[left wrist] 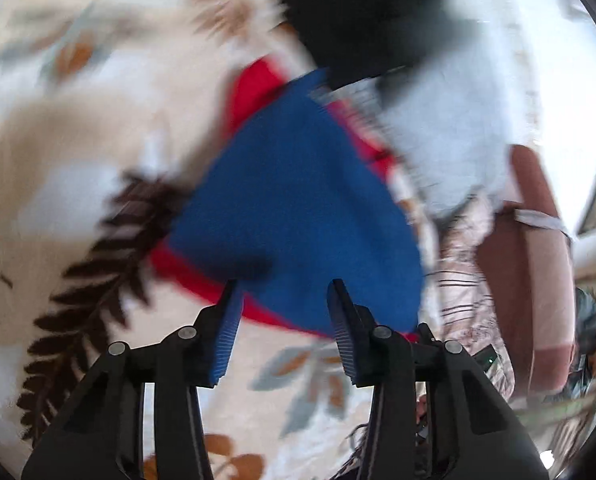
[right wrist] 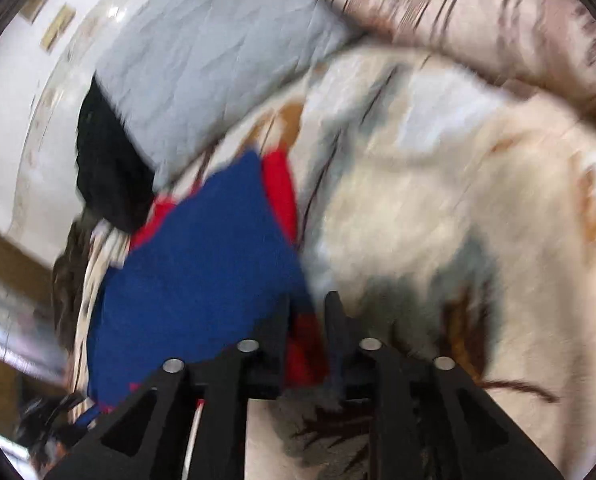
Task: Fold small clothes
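A small blue and red garment (left wrist: 298, 208) lies on a cream blanket with a leaf print (left wrist: 97, 140). Both views are blurred by motion. My left gripper (left wrist: 283, 292) is open, its blue-padded fingers just short of the garment's near edge, and holds nothing. In the right wrist view the same garment (right wrist: 201, 264) runs down to my right gripper (right wrist: 308, 304), whose fingers are close together with red and blue cloth between them at the garment's corner.
A pale grey folded cloth (left wrist: 450, 128) and a black cloth (left wrist: 362, 24) lie beyond the garment; both also show in the right wrist view, the grey cloth (right wrist: 217, 56) and the black cloth (right wrist: 109, 168). A brown striped bedcover (right wrist: 478, 12) borders the blanket.
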{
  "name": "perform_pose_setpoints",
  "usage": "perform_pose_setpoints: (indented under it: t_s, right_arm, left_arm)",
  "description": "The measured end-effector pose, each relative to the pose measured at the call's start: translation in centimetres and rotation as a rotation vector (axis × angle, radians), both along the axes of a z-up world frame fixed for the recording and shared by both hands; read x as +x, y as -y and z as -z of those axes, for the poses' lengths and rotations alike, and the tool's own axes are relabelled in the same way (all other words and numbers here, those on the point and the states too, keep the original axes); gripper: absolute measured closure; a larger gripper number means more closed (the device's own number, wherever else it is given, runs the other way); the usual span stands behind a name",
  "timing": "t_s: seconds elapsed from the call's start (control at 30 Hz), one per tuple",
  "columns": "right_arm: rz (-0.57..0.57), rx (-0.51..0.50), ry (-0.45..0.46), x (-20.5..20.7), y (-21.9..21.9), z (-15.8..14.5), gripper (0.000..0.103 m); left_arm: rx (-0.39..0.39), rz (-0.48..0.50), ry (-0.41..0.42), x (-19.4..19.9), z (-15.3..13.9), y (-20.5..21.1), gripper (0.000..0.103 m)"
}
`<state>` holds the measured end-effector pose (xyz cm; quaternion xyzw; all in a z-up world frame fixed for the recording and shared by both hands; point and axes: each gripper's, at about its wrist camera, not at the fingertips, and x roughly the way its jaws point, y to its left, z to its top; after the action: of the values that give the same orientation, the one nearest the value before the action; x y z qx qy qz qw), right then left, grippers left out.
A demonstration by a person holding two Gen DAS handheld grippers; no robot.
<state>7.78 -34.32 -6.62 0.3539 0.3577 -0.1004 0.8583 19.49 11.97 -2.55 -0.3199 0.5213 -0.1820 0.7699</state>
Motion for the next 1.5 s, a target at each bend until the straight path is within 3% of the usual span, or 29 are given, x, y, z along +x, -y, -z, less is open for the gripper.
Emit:
perform_pose_setpoints:
  t_s: [0.07, 0.17, 0.23, 0.33, 0.37, 0.47, 0.57, 0.63, 0.7, 0.73, 0.77, 0.83, 0.87, 0.93, 0.97, 1.0, 1.03, 1.07, 1.13, 1.17, 1.23, 1.37, 1.5]
  right_arm:
    - [0.029, -0.051, 0.079, -0.2, -0.1, -1.8, 0.072]
    - [-0.026, -0.059, 0.171, 1.2, -1.2, -3.5, 0.066]
    - [-0.093, -0.049, 0.173, 2.7, -2.4, -3.7, 0.066]
    - [-0.19, -0.104, 0.152, 5.3, -4.4, -4.1, 0.066]
    - [-0.176, -0.125, 0.154, 6.0, -4.0, -4.3, 0.063]
    - [-0.072, -0.115, 0.101, 8.5, -1.1, -3.5, 0.053]
    - [-0.056, -0.111, 0.0, 11.3, 0.0, -2.0, 0.053]
    - [-0.106, -0.116, -0.097, 13.9, -0.3, -0.5, 0.054]
    - [-0.137, -0.161, -0.093, 14.5, -0.9, -0.5, 0.091]
    - [-0.143, -0.193, -0.062, 14.3, -1.2, -1.2, 0.095]
    - [-0.124, -0.194, 0.013, 13.4, -1.2, -2.2, 0.095]
    - [-0.073, -0.17, 0.074, 12.1, -0.5, -2.7, 0.095]
    - [-0.053, -0.155, 0.056, 11.8, 0.0, -2.0, 0.095]
    - [-0.063, -0.118, -0.069, 12.1, 0.7, 1.2, 0.096]
    - [-0.073, -0.115, -0.065, 12.0, 0.6, 1.4, 0.096]
    - [-0.071, -0.131, -0.062, 11.9, 0.5, 0.9, 0.094]
    - [-0.059, -0.139, -0.067, 12.0, 0.3, 0.1, 0.083]
    - [-0.02, -0.155, -0.068, 11.8, 0.0, -0.9, 0.081]
    - [0.003, -0.178, 0.02, 11.5, -0.9, -3.2, 0.078]
    - [-0.067, -0.169, 0.089, 12.1, -2.4, -4.6, 0.069]
    - [-0.248, -0.151, 0.124, 14.5, -5.7, -6.3, 0.056]
    - [-0.526, -0.127, 0.116, 19.0, -13.7, -6.4, 0.056]
    - [-0.693, -0.165, 0.059, 23.6, -20.8, -4.7, 0.057]
  left_arm:
    - [0.033, -0.008, 0.131, 0.1, -2.6, 1.0, 0.041]
    - [0.104, -0.043, 0.218, 2.5, -3.5, 1.7, 0.037]
    - [0.138, -0.068, 0.208, 4.4, -2.8, 1.9, 0.037]
    - [0.251, -0.109, 0.168, 6.7, -0.9, 1.4, 0.037]
    - [0.313, -0.108, 0.14, 7.4, -0.1, 1.3, 0.037]
    - [0.371, -0.115, 0.098, 8.3, 1.3, 0.5, 0.037]
    - [0.323, -0.082, 0.072, 9.0, 2.2, 0.6, 0.037]
    - [0.34, -0.058, 0.052, 9.1, 2.8, 1.1, 0.037]
    - [0.399, -0.059, 0.055, 9.0, 3.0, 1.8, 0.037]
    - [0.432, -0.06, 0.051, 9.0, 3.1, 2.0, 0.041]
    - [0.45, -0.063, 0.039, 9.0, 3.4, 2.1, 0.045]
    - [0.44, -0.078, 0.033, 9.1, 3.5, 1.9, 0.046]
    - [0.436, -0.085, 0.031, 9.1, 3.5, 1.7, 0.047]
    - [0.435, -0.084, 0.031, 9.0, 3.5, 1.8, 0.047]
    - [0.432, -0.083, 0.026, 8.9, 3.5, 1.7, 0.047]
    - [0.423, -0.082, 0.023, 8.9, 3.4, 1.5, 0.047]
    - [0.405, -0.081, 0.021, 8.8, 3.3, 1.3, 0.047]
    - [0.387, -0.082, 0.027, 8.7, 3.0, 1.2, 0.047]
    - [0.361, -0.085, 0.042, 8.5, 2.5, 1.0, 0.047]
    - [0.351, -0.079, 0.044, 8.6, 2.5, 1.0, 0.047]
    - [0.348, -0.064, 0.031, 8.7, 2.8, 1.3, 0.047]
    - [0.345, -0.057, 0.005, 9.0, 3.6, 1.1, 0.047]
    - [0.301, -0.048, -0.002, 9.2, 3.8, 0.5, 0.047]
